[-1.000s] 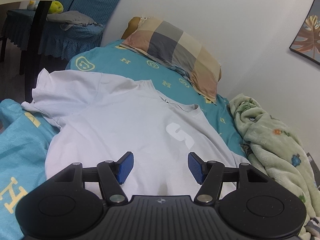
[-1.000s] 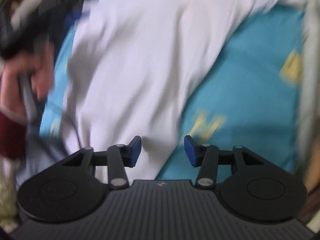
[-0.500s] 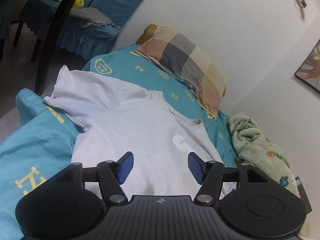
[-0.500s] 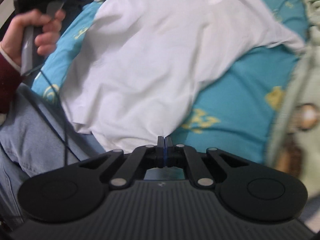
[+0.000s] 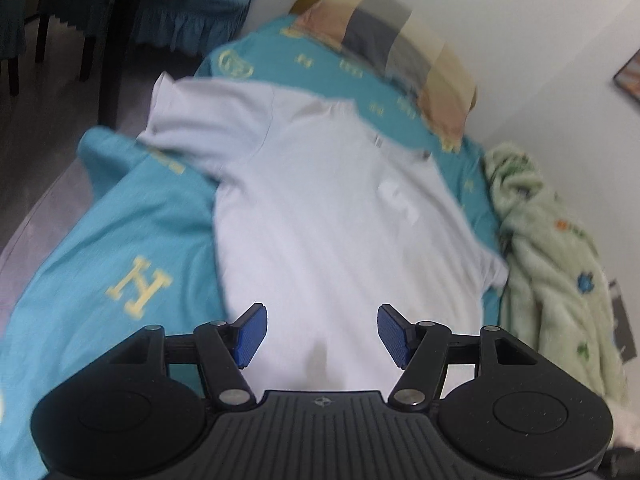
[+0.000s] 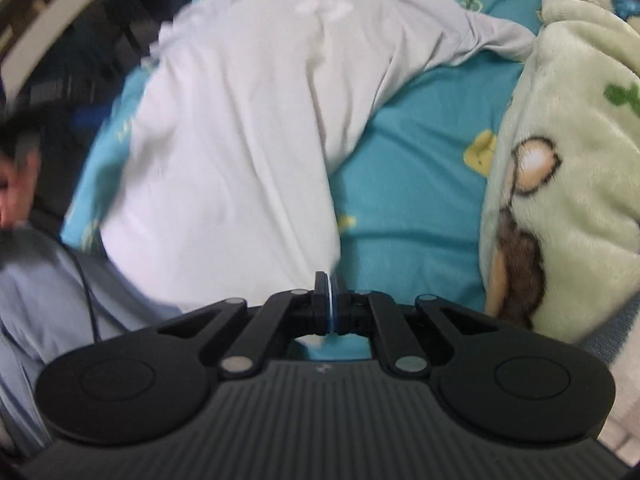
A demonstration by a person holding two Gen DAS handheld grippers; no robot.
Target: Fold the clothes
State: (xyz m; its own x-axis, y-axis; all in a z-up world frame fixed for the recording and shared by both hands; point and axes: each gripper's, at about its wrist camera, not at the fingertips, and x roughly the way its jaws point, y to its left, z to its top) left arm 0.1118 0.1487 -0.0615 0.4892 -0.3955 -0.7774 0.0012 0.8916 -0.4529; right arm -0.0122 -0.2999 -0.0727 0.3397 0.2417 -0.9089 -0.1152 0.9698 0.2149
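A white T-shirt with a small white print lies spread on the teal bed sheet, collar toward the pillow. It also shows in the right wrist view. My left gripper is open and empty, hovering over the shirt's lower hem. My right gripper is shut on the shirt's bottom right hem corner, and the cloth runs up from its pads.
A checked pillow lies at the head of the bed. A green fleece blanket is bunched along the right side, also in the right wrist view. Covered chairs stand on the floor to the left.
My right gripper closed on the shirt's hem corner and has since pulled it back and rightward. My left gripper drew back toward the hem and stayed open.
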